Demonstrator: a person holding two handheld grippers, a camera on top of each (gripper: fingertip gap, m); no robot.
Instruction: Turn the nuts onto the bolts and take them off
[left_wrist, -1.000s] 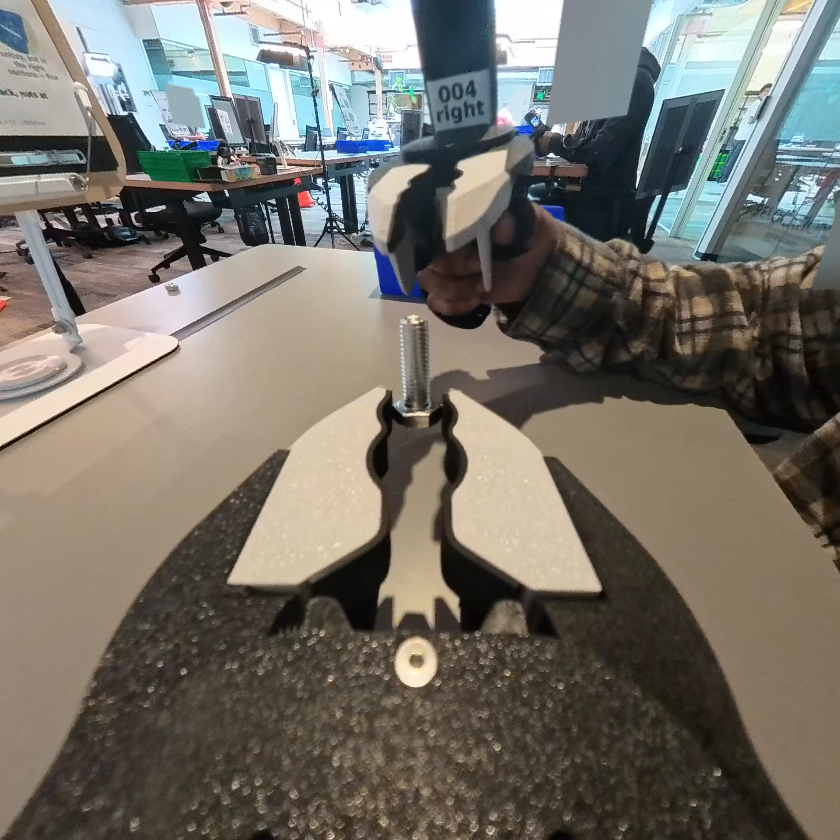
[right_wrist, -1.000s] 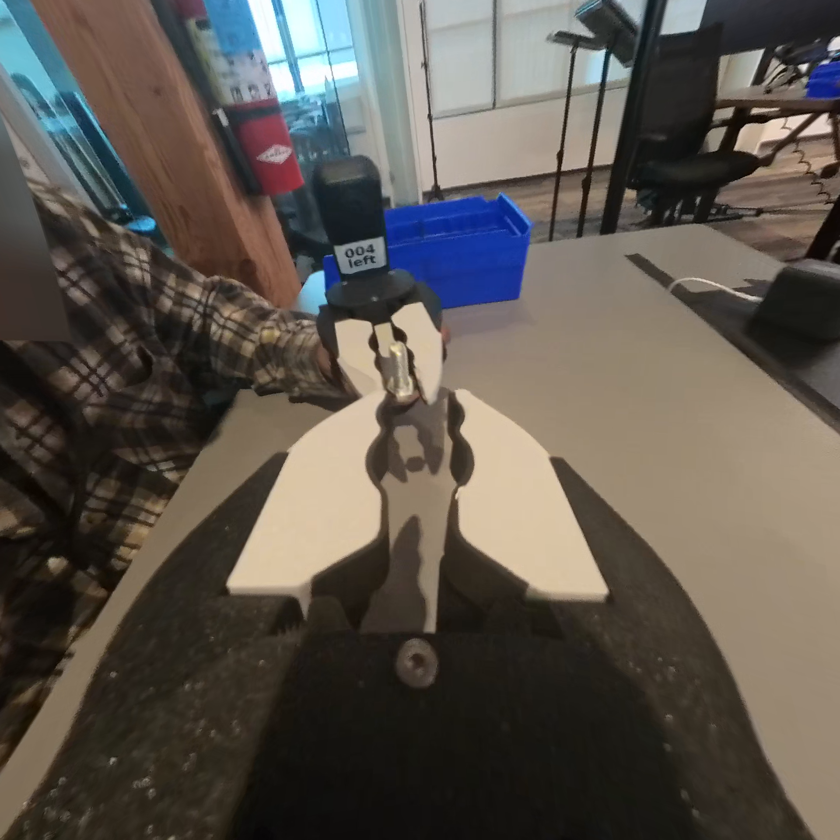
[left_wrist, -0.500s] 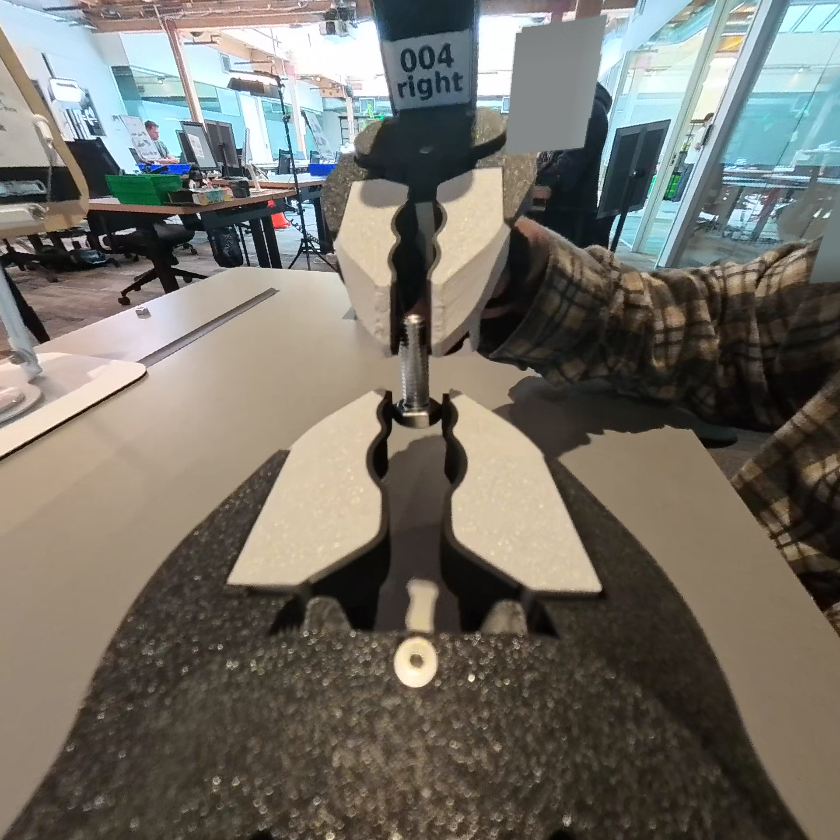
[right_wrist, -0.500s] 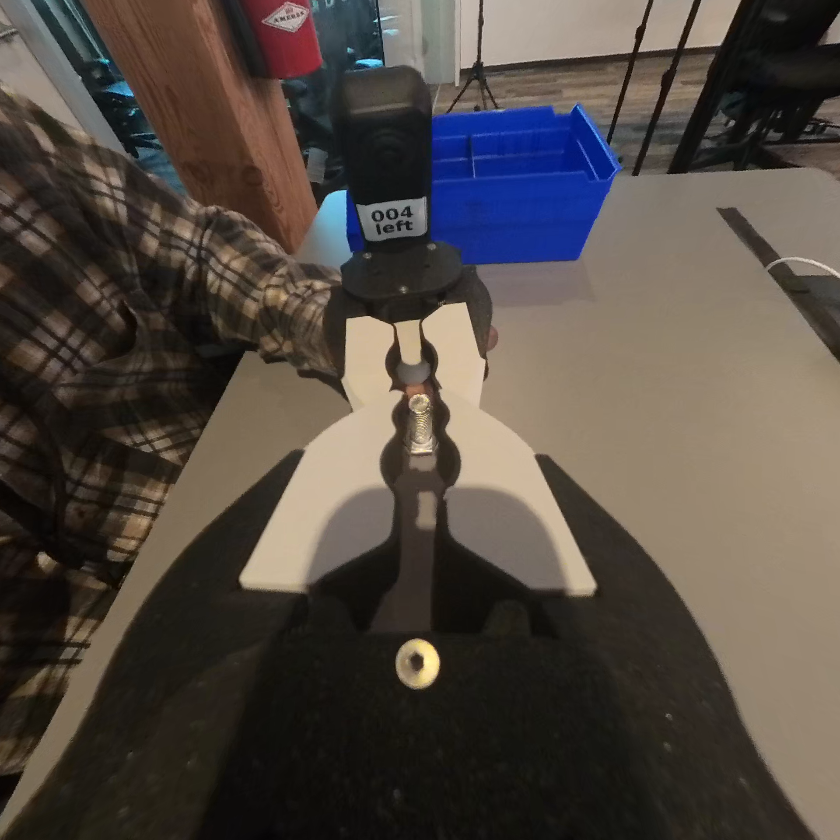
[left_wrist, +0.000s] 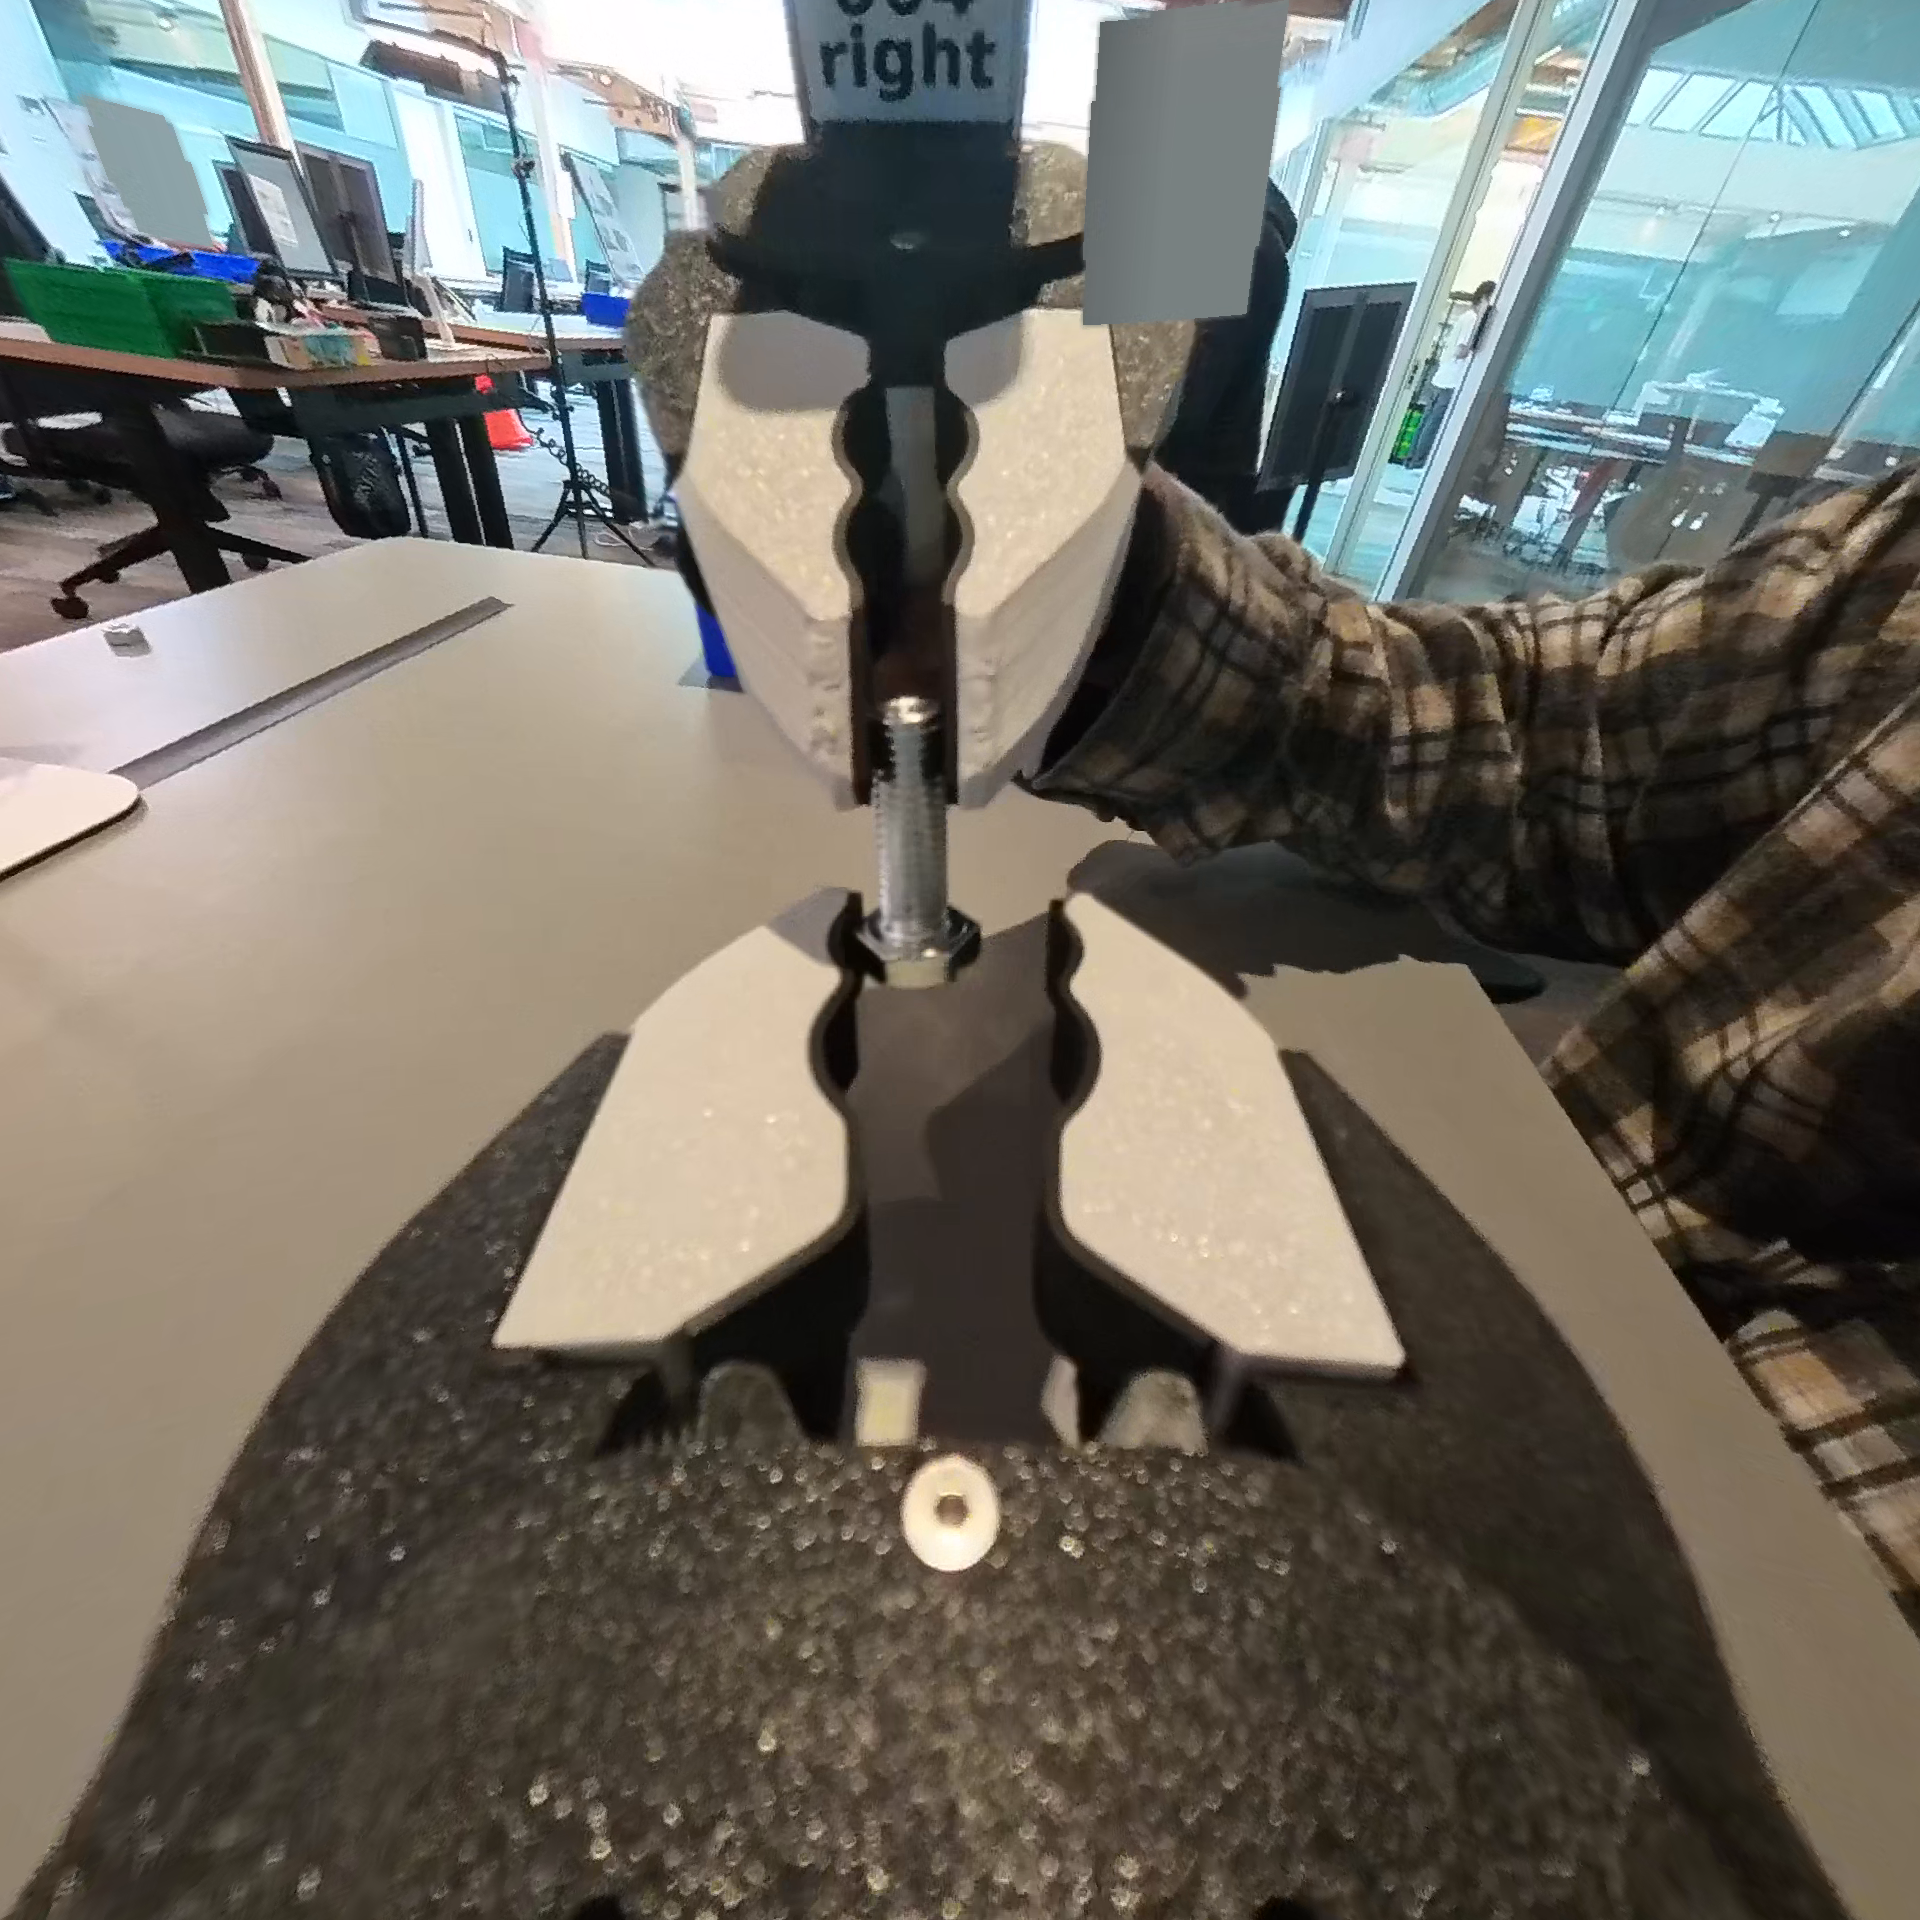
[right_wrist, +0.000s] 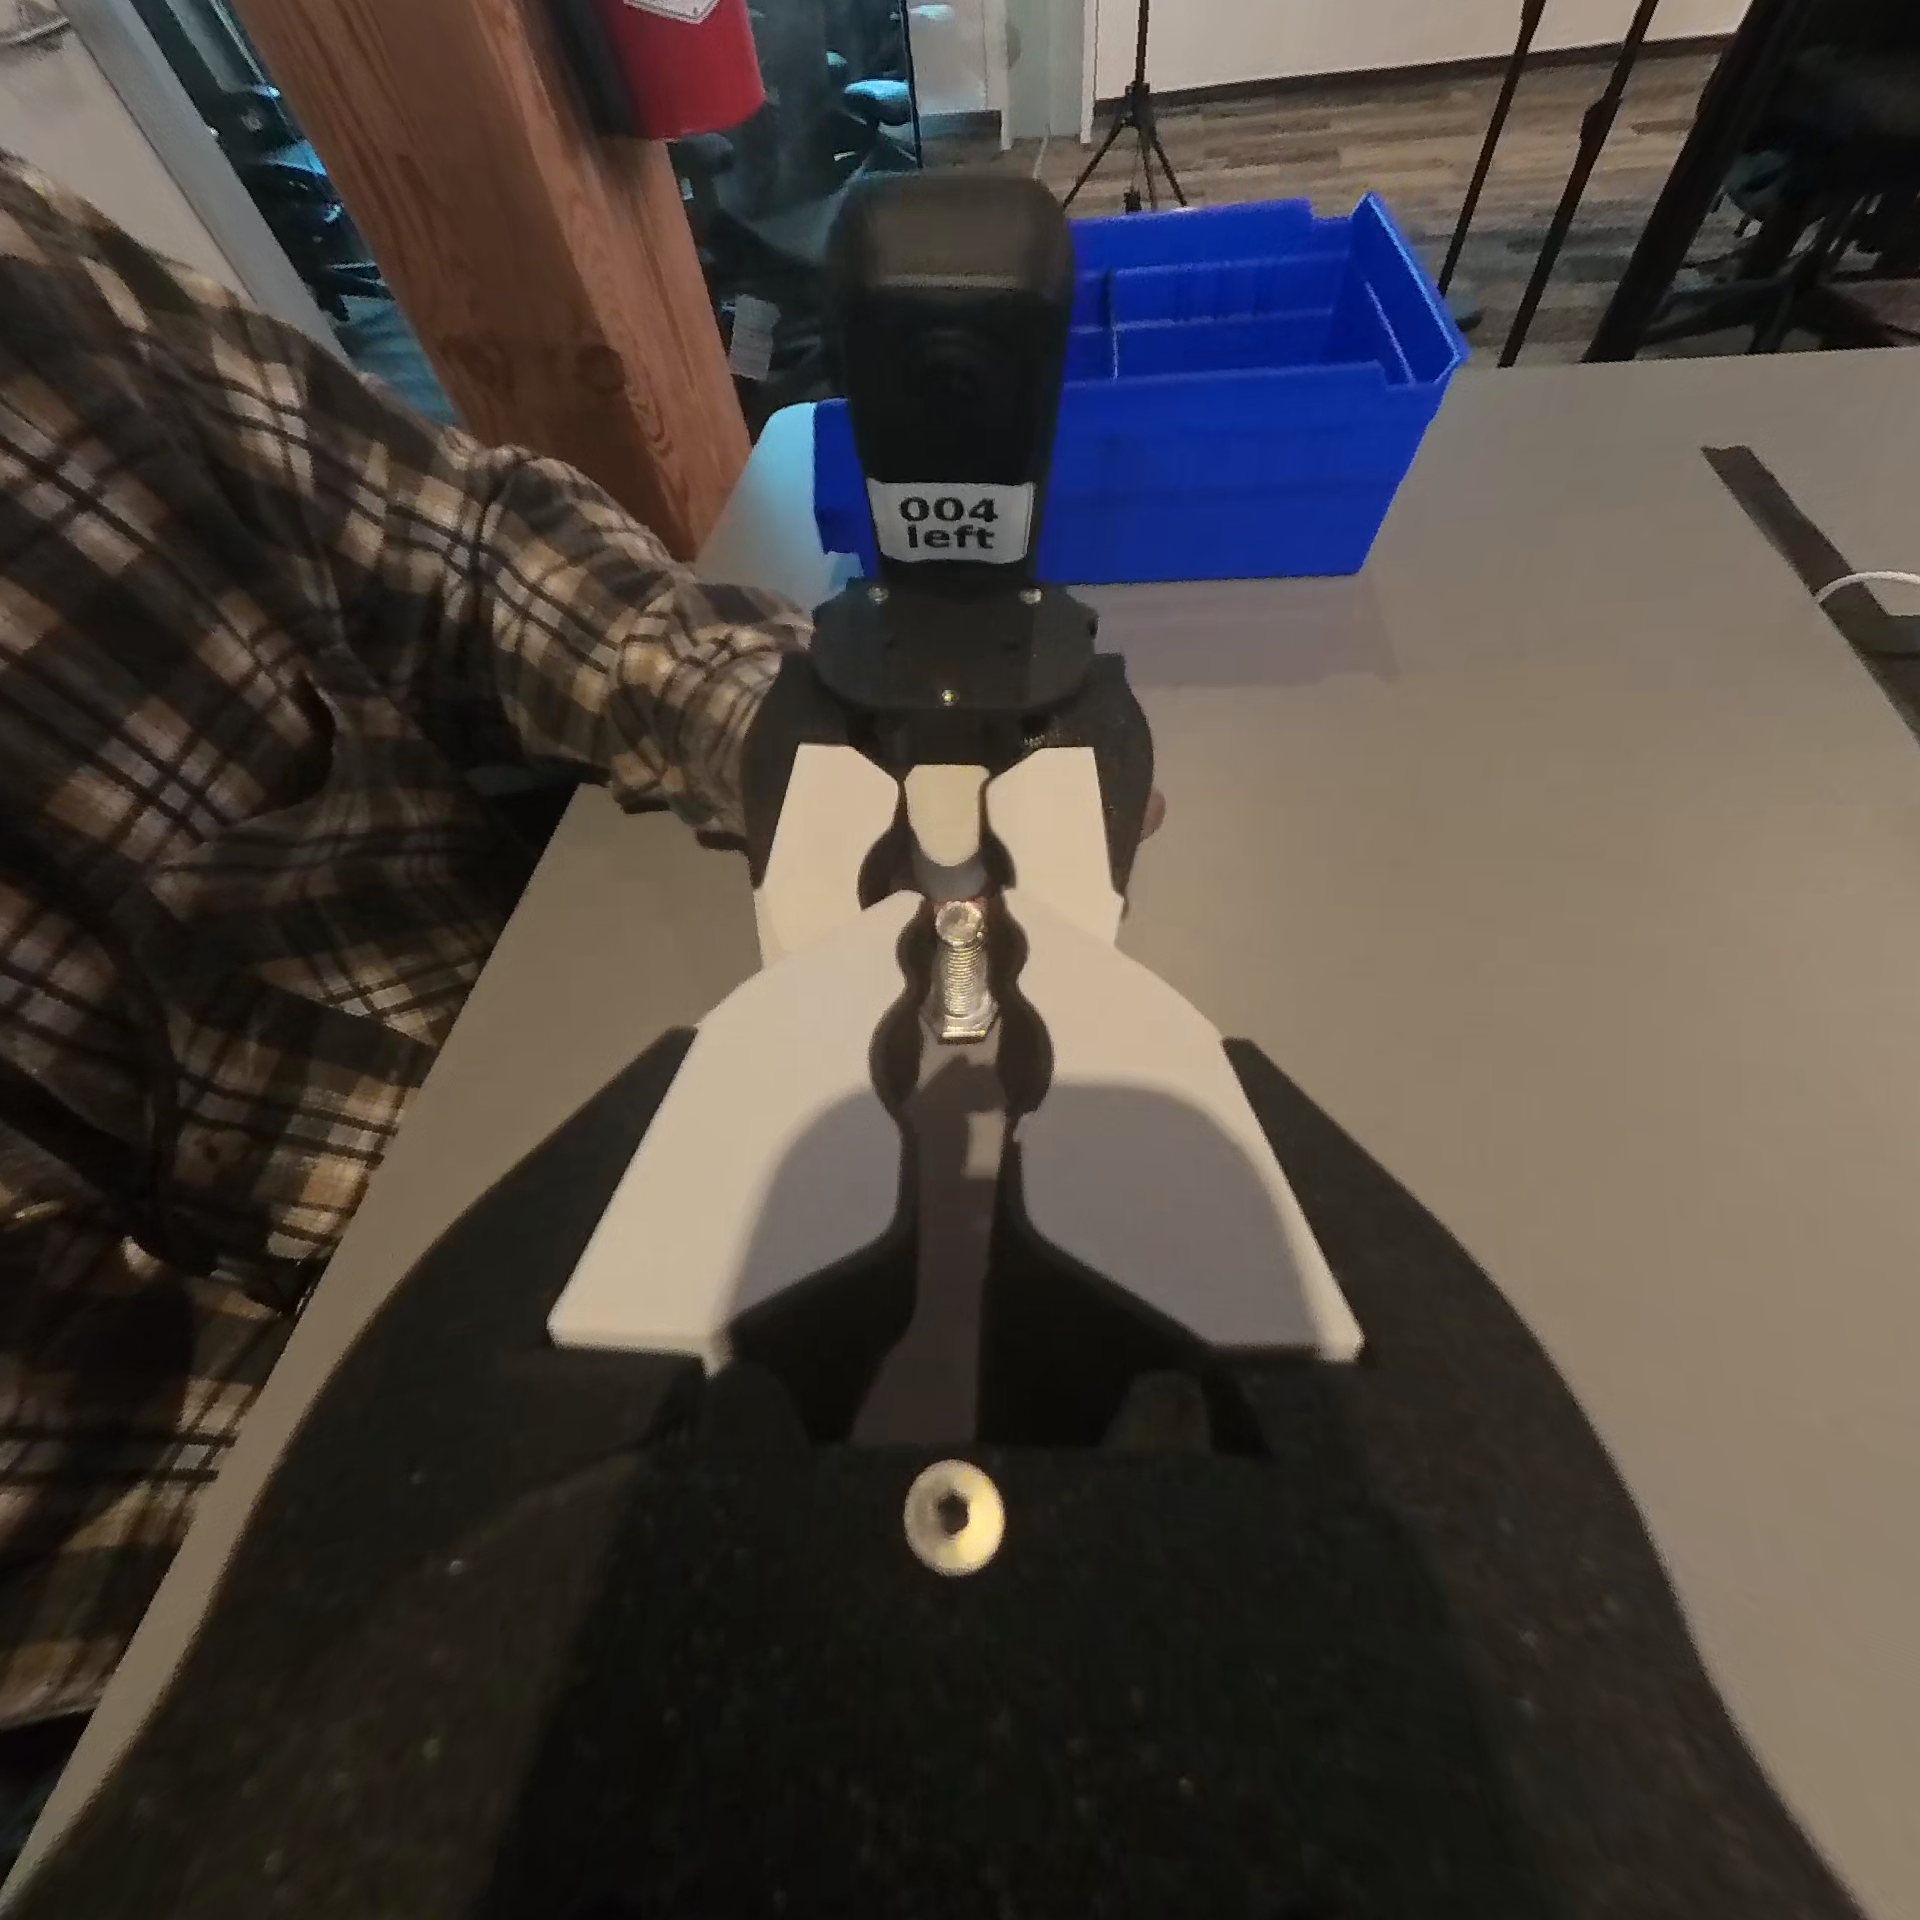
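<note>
A silver bolt (left_wrist: 911, 831) stands upright on the grey table (left_wrist: 364, 987) with its hex head (left_wrist: 916, 951) at the bottom. My left gripper (left_wrist: 951, 920) is open. Its fingers lie either side of the hex head, the left tip touching it and the right tip apart from it. My right gripper (left_wrist: 904, 790) comes down from above and is shut on the upper threaded end of the bolt. In the right wrist view the bolt (right_wrist: 958, 987) sits in the scalloped gap of my right gripper (right_wrist: 958, 925), and the left gripper's tips are hidden behind it.
A blue bin (right_wrist: 1247, 416) stands at the table's far edge beside a wooden post (right_wrist: 499, 260). Plaid sleeves (left_wrist: 1507, 727) reach in from the side. A dark strip (left_wrist: 312, 675), a small loose nut (left_wrist: 125, 639) and a white pad (left_wrist: 52, 821) lie on the table's left.
My right gripper has come down from above the bolt and its fingers now grip the threaded top. My left gripper's fingers have spread apart off the hex head.
</note>
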